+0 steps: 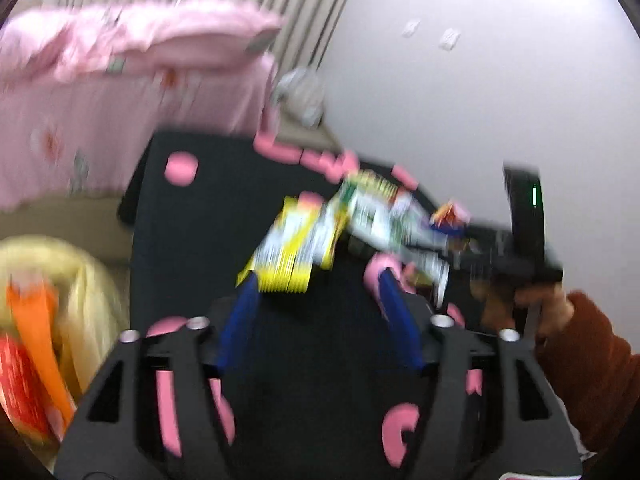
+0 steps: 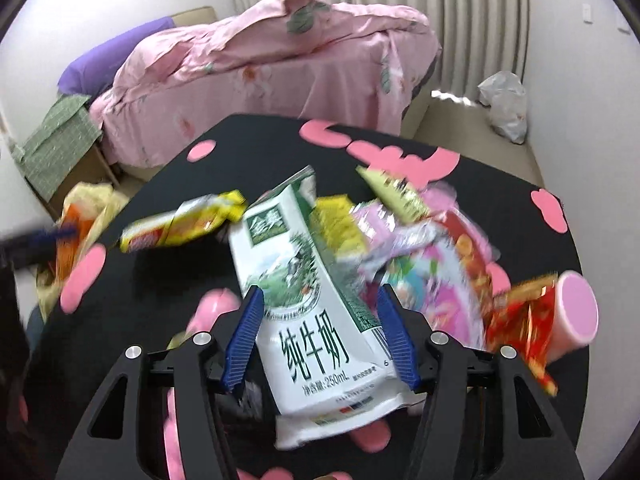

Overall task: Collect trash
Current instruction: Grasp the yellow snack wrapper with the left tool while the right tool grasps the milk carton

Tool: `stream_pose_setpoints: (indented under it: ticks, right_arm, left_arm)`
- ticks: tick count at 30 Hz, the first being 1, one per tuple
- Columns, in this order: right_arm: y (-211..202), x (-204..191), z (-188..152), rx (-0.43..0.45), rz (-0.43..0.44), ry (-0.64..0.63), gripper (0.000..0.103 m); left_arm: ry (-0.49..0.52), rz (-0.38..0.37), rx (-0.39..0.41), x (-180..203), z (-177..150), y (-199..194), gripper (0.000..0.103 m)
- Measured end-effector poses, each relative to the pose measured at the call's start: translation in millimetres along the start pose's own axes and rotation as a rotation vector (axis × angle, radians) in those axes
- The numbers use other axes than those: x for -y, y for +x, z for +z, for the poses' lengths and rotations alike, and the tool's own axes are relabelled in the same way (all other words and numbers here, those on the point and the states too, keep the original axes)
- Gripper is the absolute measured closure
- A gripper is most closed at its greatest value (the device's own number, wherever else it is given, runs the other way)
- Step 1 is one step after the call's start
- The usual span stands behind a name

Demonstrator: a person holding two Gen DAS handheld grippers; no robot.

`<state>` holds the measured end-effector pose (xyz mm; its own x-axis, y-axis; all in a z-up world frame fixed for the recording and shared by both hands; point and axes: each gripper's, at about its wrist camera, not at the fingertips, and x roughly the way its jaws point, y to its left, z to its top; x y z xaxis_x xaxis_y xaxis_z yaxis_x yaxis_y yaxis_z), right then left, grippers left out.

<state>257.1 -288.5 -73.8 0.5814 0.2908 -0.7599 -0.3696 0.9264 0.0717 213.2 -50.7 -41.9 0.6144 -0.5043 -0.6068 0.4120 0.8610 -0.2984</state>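
A white and green milk carton point(image 2: 308, 280) lies flattened on the black table with pink patches point(image 2: 480, 184), between the blue fingers of my right gripper point(image 2: 320, 300), whose jaws are spread wide on either side of it. A yellow snack wrapper point(image 2: 180, 226) lies to its left and a heap of pink, yellow and red wrappers point(image 2: 432, 248) to its right. In the blurred left wrist view my left gripper point(image 1: 318, 280) is open and empty, just short of a yellow wrapper point(image 1: 296, 248) and the milk carton point(image 1: 384, 216). The right gripper point(image 1: 524, 240) shows at the right there.
A pink cup point(image 2: 576, 316) lies on its side at the table's right edge. A yellowish bag with orange and red trash point(image 1: 36, 320) hangs left of the table. A bed with pink bedding point(image 2: 260, 68) stands behind. A white plastic bag point(image 2: 504, 104) sits on the floor by the wall.
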Motion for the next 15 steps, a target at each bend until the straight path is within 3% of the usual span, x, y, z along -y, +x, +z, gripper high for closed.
stream_pose_setpoints:
  ticks: [3,7,8,10,15]
  right_arm:
    - [-9.9,-2.7,-11.0,-0.002,0.009,0.008,0.048]
    - [-20.0,-8.3,-14.8,-0.001,-0.012,-0.030,0.048]
    - [-21.8,-11.3,-14.4,0.001,-0.021,-0.055,0.048]
    - [-24.8,-20.0,-12.4,0.011,-0.054,-0.123,0.048]
    - [-16.5,-26.5,0.8,0.016,-0.049,-0.146,0.045]
  left_arm:
    - [0.058,0.040,-0.028,1.3,20.5,33.9,0.036]
    - [0.024,0.122,-0.211,-15.3,30.2,99.9,0.036]
    - [0.014,0.129,-0.239,-18.5,27.8,104.7,0.043]
    - [0.017,0.148,-0.234,-18.0,22.5,99.9,0.057]
    - [0.012,0.129,-0.264,-11.9,-5.0,67.9,0.063]
